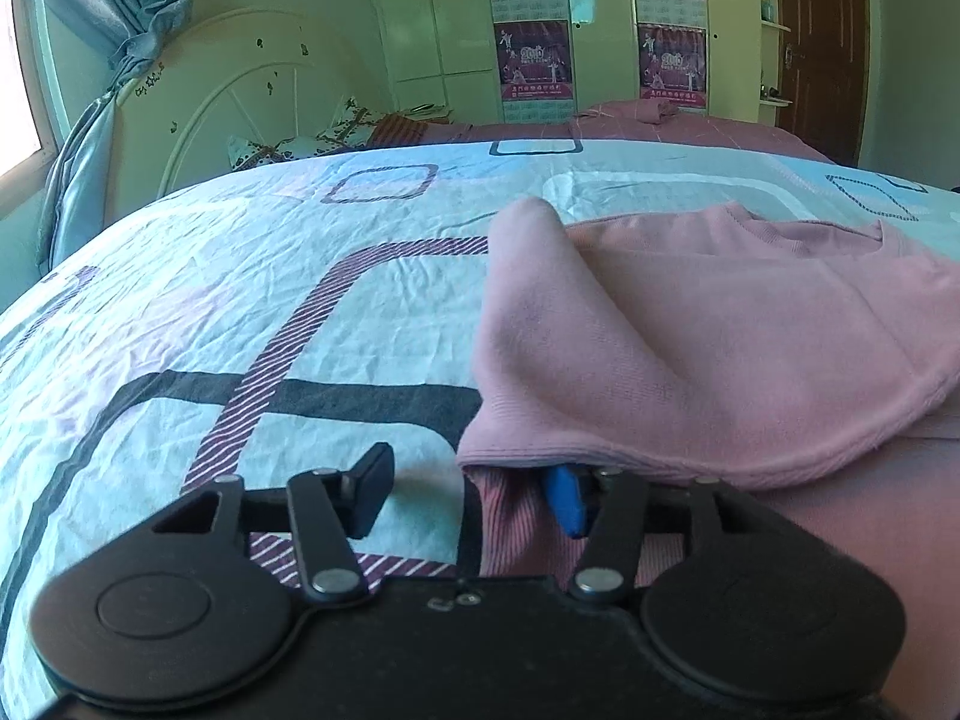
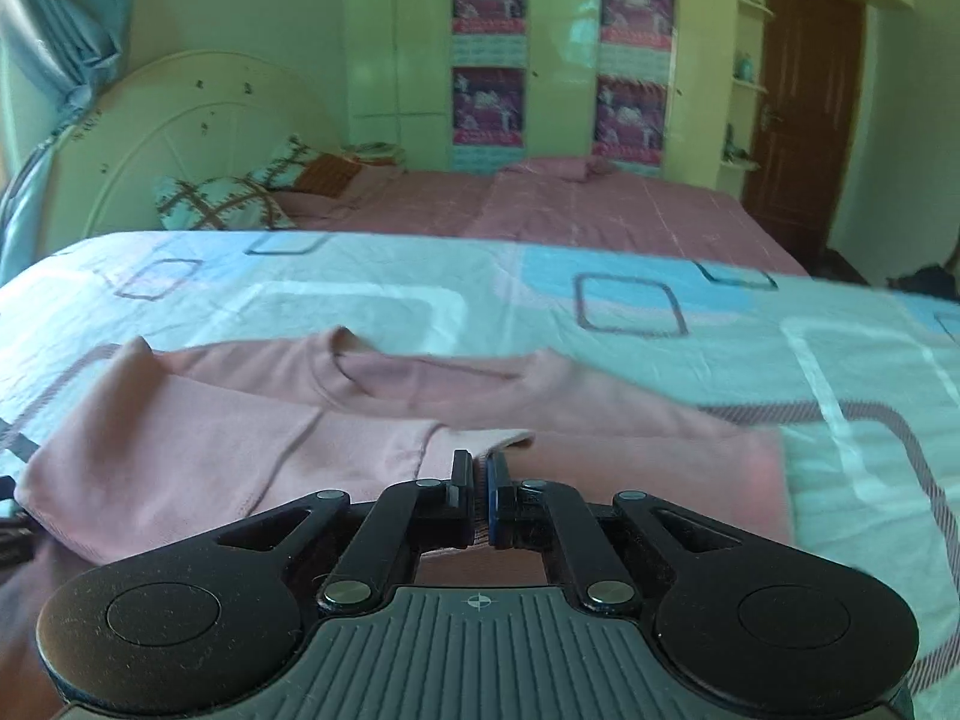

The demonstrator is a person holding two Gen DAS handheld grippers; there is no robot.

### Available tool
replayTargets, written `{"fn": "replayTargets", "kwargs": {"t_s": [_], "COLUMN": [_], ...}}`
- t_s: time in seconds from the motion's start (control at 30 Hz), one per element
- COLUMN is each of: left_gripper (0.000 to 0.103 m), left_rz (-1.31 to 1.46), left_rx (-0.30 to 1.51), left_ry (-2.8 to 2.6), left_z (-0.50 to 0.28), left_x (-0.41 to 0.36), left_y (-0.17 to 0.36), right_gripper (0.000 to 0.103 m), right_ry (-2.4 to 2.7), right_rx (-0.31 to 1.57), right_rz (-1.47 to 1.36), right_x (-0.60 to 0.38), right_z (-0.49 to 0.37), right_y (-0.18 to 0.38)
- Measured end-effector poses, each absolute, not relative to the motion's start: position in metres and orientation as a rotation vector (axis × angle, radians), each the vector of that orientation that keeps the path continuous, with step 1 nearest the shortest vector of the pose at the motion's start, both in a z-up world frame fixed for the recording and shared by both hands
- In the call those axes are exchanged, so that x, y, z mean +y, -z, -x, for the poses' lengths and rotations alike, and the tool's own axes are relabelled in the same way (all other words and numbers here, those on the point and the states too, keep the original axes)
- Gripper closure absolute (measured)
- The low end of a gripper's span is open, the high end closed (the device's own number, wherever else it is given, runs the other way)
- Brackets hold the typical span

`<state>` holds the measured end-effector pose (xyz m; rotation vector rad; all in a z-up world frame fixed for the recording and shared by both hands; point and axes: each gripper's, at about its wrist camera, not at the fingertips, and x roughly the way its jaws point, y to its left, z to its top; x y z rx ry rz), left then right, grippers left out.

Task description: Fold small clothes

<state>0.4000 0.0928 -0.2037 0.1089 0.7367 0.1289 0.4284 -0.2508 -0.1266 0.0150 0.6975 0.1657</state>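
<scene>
Pink garment [image 2: 240, 450] lies on patterned sheet [image 1: 210, 300], pillows [image 2: 222, 198] beyond.

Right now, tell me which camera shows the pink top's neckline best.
The right wrist view. There the pink top lies spread across the patterned bedsheet, and its round neckline shows whole, though slightly blurred. The left wrist view catches only a short stretch of the neckline at the garment's far edge, beyond a raised fold.

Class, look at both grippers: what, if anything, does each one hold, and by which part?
The right gripper is shut on the pink top at its near hem. The left gripper stands open astride the hem, gripping nothing yet.
</scene>
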Motion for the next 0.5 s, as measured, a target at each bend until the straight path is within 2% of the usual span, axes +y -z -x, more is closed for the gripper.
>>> {"fn": "replayTargets", "kwargs": {"t_s": [0.07,0.17,0.33,0.47,0.5], "left_gripper": [0.079,0.089,0.088,0.068,0.062], "left_rz": [-0.11,-0.082,-0.058,0.025,0.045], "left_rx": [0.731,0.73,0.764,0.787,0.792], "left_ry": [-0.127,-0.109,-0.089,-0.077,-0.08], "left_z": [-0.399,-0.398,-0.399,-0.396,-0.394], "left_x": [0.093,0.096,0.1,0.112,0.115], "left_y": [0.204,0.203,0.202,0.193,0.19], "right_gripper": [0.1,0.1,0.1,0.098,0.088], "right_ry": [-0.147,-0.098,-0.098,-0.106,-0.104], "right_rx": [0.732,0.784,0.844,0.838,0.837], "right_rz": [-0.031,-0.027,-0.026,-0.12,-0.137], "right_x": [-0.26,-0.27,-0.276,-0.29,-0.294], "right_z": [-0.43,-0.432,-0.43,-0.427,-0.427], "right_y": [0.139,0.159,0.177,0.164,0.162]}}
